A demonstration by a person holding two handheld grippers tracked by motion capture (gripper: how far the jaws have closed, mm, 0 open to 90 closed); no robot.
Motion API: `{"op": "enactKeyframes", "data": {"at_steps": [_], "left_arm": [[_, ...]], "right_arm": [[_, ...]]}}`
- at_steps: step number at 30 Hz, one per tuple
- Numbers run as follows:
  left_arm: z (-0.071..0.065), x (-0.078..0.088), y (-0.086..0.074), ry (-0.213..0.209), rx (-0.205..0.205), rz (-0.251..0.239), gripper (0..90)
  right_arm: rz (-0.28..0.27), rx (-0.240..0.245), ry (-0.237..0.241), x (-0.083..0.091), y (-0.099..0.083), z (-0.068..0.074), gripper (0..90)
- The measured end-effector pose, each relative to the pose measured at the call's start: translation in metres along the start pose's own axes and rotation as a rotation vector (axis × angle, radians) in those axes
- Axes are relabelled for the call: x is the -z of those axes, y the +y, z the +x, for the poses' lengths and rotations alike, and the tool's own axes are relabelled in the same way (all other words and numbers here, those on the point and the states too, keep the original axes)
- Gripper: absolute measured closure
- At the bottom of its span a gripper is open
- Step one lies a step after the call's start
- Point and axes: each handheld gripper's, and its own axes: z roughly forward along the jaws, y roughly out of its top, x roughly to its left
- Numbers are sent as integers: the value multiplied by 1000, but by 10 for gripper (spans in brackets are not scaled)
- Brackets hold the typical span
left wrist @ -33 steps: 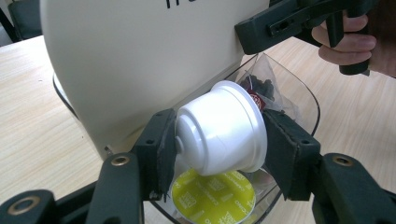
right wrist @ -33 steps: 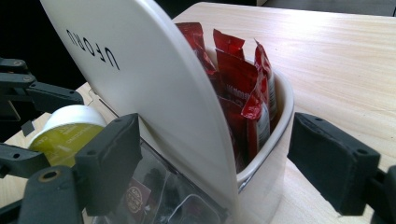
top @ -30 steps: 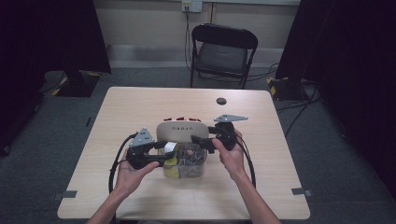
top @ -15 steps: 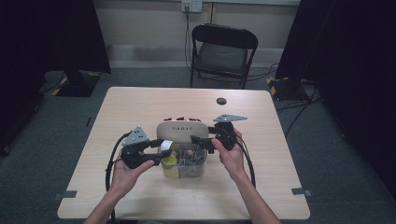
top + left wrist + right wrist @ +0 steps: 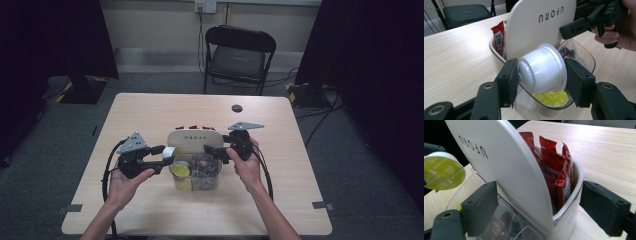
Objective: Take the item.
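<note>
The left gripper (image 5: 165,159) holds a white coffee capsule (image 5: 541,68) sideways between its jaws, pads pressed on its sides, just above the near left rim of the clear container (image 5: 210,181) at the middle of the worktop (image 5: 150,112). The left gripper view shows the capsule's white body and a second capsule with a yellow-green lid (image 5: 551,98) lying in the container below it; the right gripper view shows the held capsule's own yellow-green foil lid (image 5: 442,173).

The right gripper (image 5: 212,152) stands at the container's right side. Its jaws have just been opening and straddle the raised white lid (image 5: 506,170) and the container's white end wall (image 5: 570,202) without pressing on either. This view also shows red sachets (image 5: 554,165) upright behind the lid, seen from above as red tips.

The container sits nearer the front edge than the back; both side edges and the far corners lie well apart from it. A small dark disc (image 5: 237,108) lies near the back edge.

The worktop is pale wood grain. Beyond it stands a black folding chair (image 5: 240,55) on grey carpet, against a light wall.
</note>
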Motion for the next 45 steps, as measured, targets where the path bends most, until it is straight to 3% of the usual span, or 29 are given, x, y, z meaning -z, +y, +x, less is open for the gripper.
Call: {"op": "enactKeyframes", "data": {"at_steps": [21, 29, 39, 45], "left_arm": [[27, 23, -5, 69, 57, -24, 463], [47, 27, -15, 119, 80, -5, 463], [55, 33, -17, 140, 92, -18, 463], [61, 31, -20, 171, 98, 4, 463]], "right_arm": [[2, 3, -1, -1, 0, 0, 137], [3, 4, -2, 0, 0, 0, 142], [1, 0, -3, -1, -1, 0, 133], [3, 1, -4, -2, -2, 0, 133]]}}
